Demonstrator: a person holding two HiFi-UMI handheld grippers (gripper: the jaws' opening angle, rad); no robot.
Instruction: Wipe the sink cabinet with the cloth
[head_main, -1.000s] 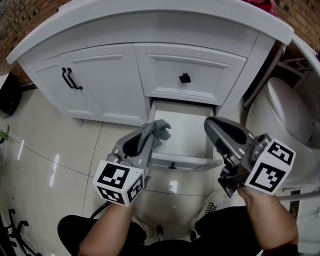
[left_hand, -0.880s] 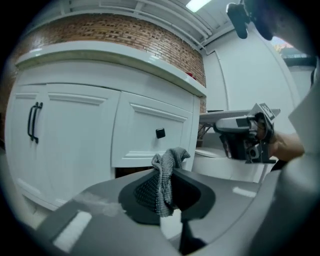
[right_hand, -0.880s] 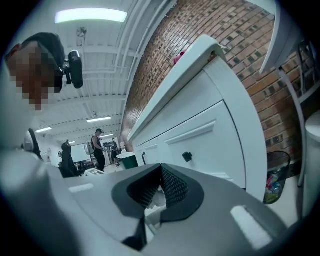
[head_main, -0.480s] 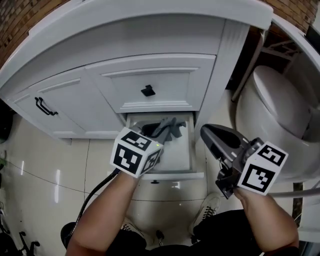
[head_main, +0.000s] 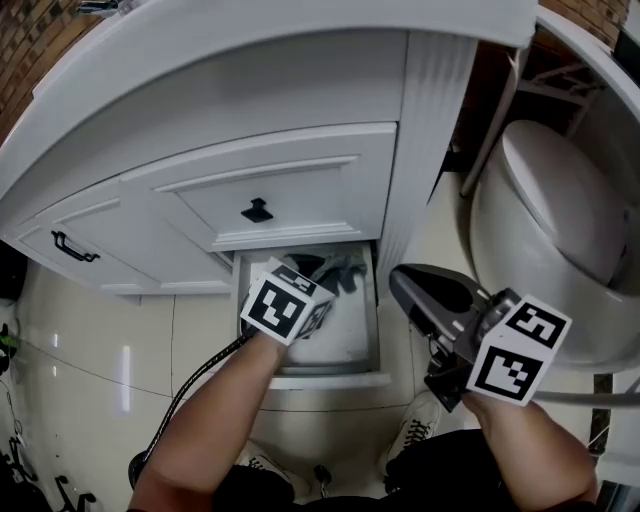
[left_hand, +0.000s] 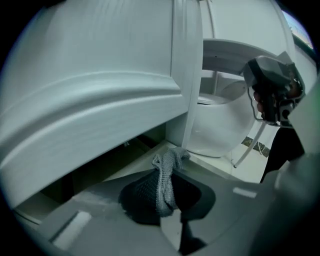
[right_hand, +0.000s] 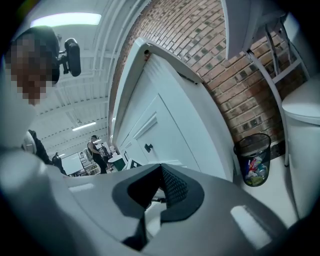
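Observation:
The white sink cabinet (head_main: 280, 90) fills the top of the head view, with a black-knobbed drawer (head_main: 257, 210) above an open bottom drawer (head_main: 325, 378). My left gripper (head_main: 318, 274) reaches into that open drawer, shut on a grey knitted cloth (head_main: 340, 270). In the left gripper view the cloth (left_hand: 166, 185) hangs pinched between the jaws of the left gripper (left_hand: 167, 197), under the upper drawer front (left_hand: 90, 115). My right gripper (head_main: 402, 282) hovers right of the drawer, shut and holding nothing. In its own view the right gripper (right_hand: 161, 186) points along the cabinet side (right_hand: 170, 115).
A white toilet (head_main: 560, 230) stands close on the right of the cabinet. A black mesh bin (right_hand: 252, 159) sits by the brick wall (right_hand: 215, 55). The left cabinet door has a black handle (head_main: 75, 248). A cable (head_main: 190, 390) trails from my left gripper; a shoe (head_main: 420, 412) is below.
My left gripper has carried the cloth forward from above the drawer's front edge into the open bottom drawer. The head view has shifted right and closer. The right gripper has barely moved.

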